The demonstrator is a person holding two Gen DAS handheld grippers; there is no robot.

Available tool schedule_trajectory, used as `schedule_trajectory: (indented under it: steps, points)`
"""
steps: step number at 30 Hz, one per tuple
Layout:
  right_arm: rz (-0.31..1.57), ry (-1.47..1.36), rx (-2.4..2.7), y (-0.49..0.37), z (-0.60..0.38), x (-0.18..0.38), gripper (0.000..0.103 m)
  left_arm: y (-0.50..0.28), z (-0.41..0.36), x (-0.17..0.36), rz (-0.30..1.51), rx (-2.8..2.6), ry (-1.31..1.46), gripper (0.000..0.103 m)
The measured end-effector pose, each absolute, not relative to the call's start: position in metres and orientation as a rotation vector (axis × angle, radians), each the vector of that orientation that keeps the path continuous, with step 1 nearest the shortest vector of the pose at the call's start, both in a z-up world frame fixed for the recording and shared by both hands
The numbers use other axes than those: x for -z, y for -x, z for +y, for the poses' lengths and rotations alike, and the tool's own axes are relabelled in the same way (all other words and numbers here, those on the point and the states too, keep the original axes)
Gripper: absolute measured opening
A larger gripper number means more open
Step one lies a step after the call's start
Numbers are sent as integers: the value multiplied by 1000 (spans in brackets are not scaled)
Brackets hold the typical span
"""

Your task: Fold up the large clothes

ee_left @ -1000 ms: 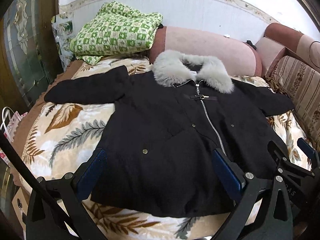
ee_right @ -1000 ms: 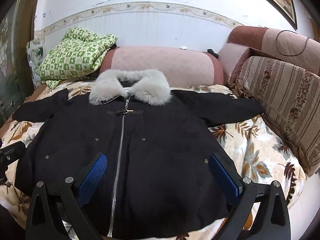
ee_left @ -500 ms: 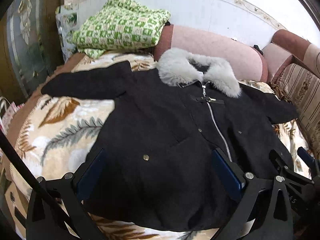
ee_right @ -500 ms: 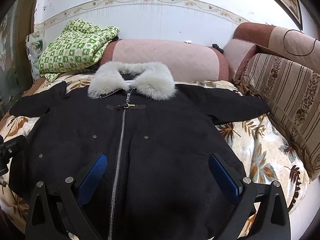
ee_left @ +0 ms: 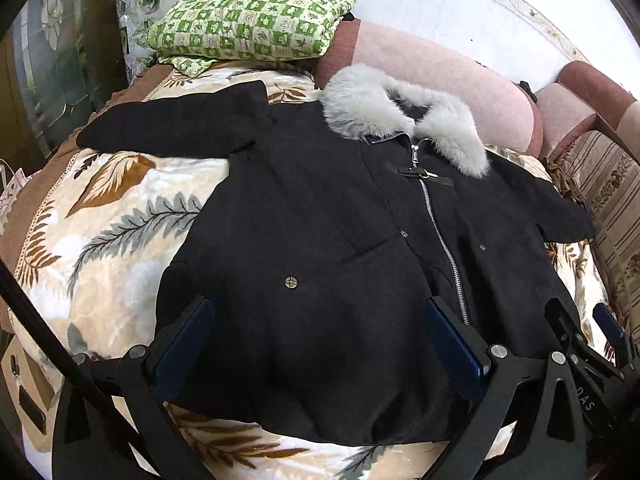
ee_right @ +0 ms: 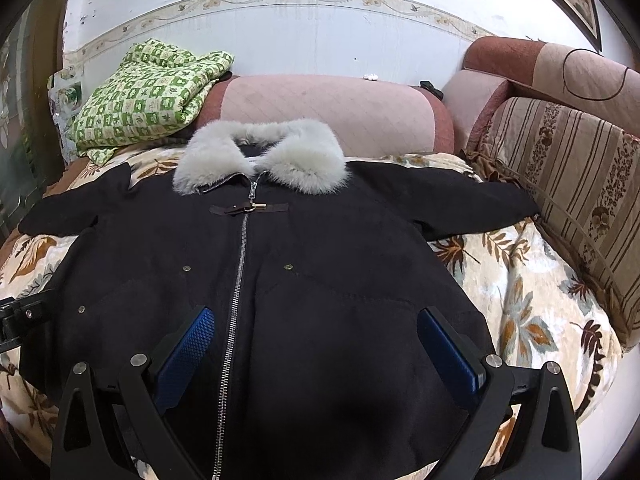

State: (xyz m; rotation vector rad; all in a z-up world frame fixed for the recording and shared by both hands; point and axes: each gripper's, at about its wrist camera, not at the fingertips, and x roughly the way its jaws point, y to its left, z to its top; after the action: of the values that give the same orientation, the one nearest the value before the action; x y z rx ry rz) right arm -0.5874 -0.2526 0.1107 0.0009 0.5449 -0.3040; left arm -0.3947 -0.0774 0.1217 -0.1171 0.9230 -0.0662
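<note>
A black coat [ee_left: 328,240] [ee_right: 320,272] with a grey fur collar [ee_left: 404,116] [ee_right: 260,160] lies flat, zipped, face up on a leaf-print blanket [ee_left: 104,216], sleeves spread out to both sides. My left gripper [ee_left: 320,340] is open and empty above the coat's lower left front. My right gripper [ee_right: 316,344] is open and empty above the lower middle of the coat, near the zip [ee_right: 236,280]. The right gripper also shows at the right edge of the left wrist view [ee_left: 580,332].
A folded green checked quilt [ee_left: 248,16] [ee_right: 148,92] sits at the back left on a pink bolster [ee_right: 332,112]. Striped sofa cushions [ee_right: 568,184] stand along the right side. A wall runs behind. A glass cabinet [ee_left: 52,60] stands at the left.
Both grippers have moved forward and lower toward the coat, so it fills more of each view. Both have stayed open.
</note>
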Motion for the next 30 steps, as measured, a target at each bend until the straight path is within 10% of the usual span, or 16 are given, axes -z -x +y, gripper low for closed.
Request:
schedule_trajectory:
  steps: [25, 30]
  points:
    - [596, -18, 321, 576, -262, -92, 102, 346, 25, -117, 887, -154, 179, 103]
    - [605, -10, 328, 573, -262, -90, 102, 316, 89, -112, 902, -204, 269, 90]
